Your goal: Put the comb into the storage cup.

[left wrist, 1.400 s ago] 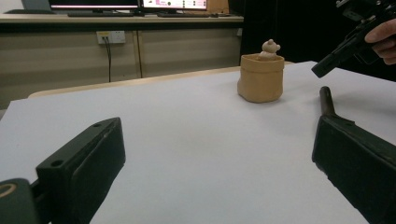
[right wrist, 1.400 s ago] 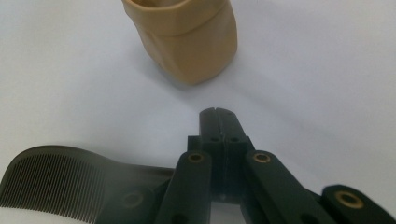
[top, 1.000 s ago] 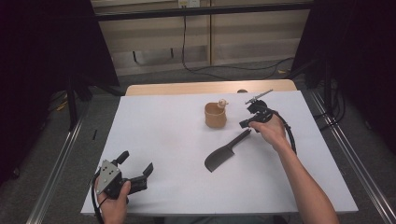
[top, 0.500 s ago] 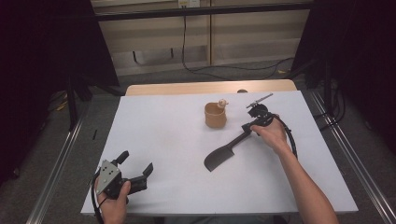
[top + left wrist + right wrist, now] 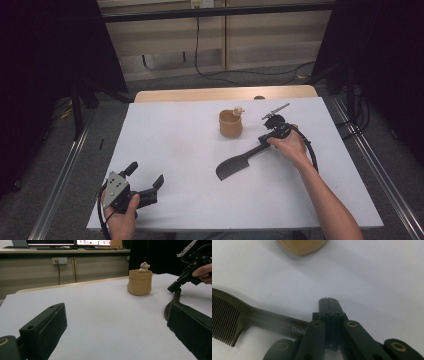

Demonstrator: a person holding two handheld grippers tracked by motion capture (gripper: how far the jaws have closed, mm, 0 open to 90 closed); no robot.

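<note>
White "Creati", rest hidden, on dark comb (image 5: 262, 320) handle.

White table (image 5: 175, 150), wooden cabinets (image 5: 260, 45), grey floor (image 5: 65, 165).

I see a dark brown comb (image 5: 239, 165) with fine, evenly ruled teeth and small white lettering on its handle. Both my grippers are black, the left gripper (image 5: 148, 178) topped by a grey plate. The far pot (image 5: 231, 123) is tan; the table (image 5: 180, 150) is plain white.
</note>
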